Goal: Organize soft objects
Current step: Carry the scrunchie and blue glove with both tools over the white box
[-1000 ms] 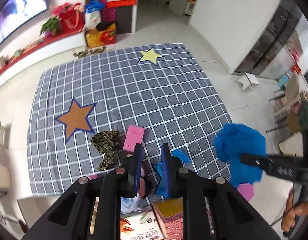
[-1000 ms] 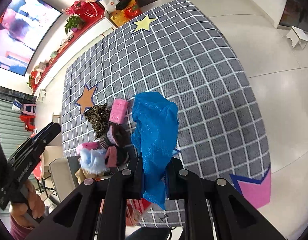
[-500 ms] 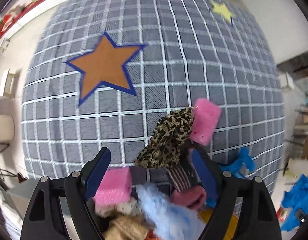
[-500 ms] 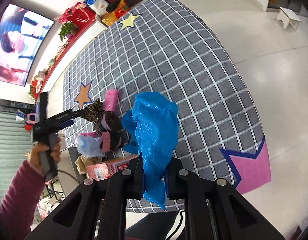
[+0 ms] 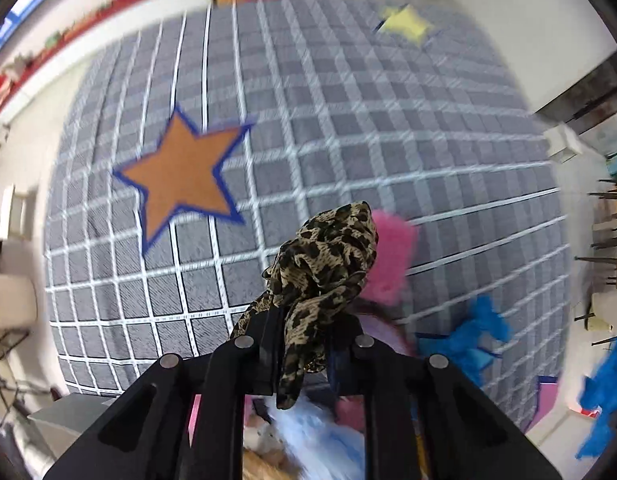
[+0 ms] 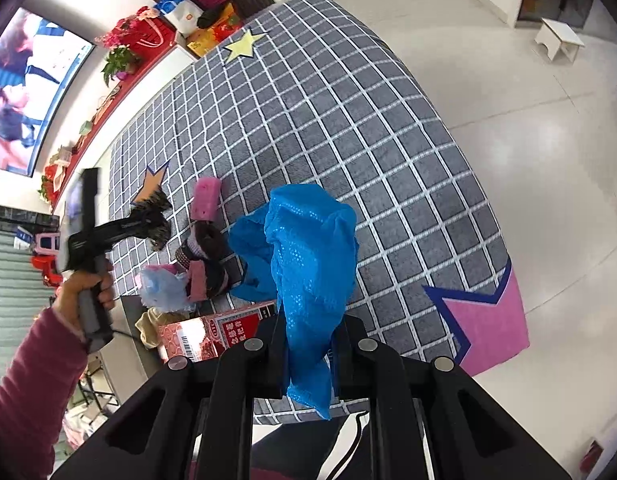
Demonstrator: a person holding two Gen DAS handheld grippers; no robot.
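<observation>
My left gripper (image 5: 304,320) is shut on a leopard-print cloth (image 5: 328,256) and holds it above the grey checked rug (image 5: 348,120). It also shows in the right wrist view (image 6: 158,224), blurred. My right gripper (image 6: 308,328) is shut on a blue sequined cloth (image 6: 312,256) and holds it up over the rug's near edge. On the rug lie a pink sponge (image 6: 206,198), a dark striped sock (image 6: 206,252), a light blue fluffy piece (image 6: 162,284) and another blue cloth (image 5: 472,336).
A red printed box (image 6: 212,332) stands at the rug's near edge beside a beige soft item (image 6: 148,324). The rug has an orange star (image 5: 180,180), a yellow star (image 6: 244,42) and a pink star (image 6: 488,316). A white stool (image 6: 558,42) stands on the tiled floor.
My left gripper has shut on the leopard-print cloth and lifted it off the rug. My right gripper still holds the blue cloth and has shifted little.
</observation>
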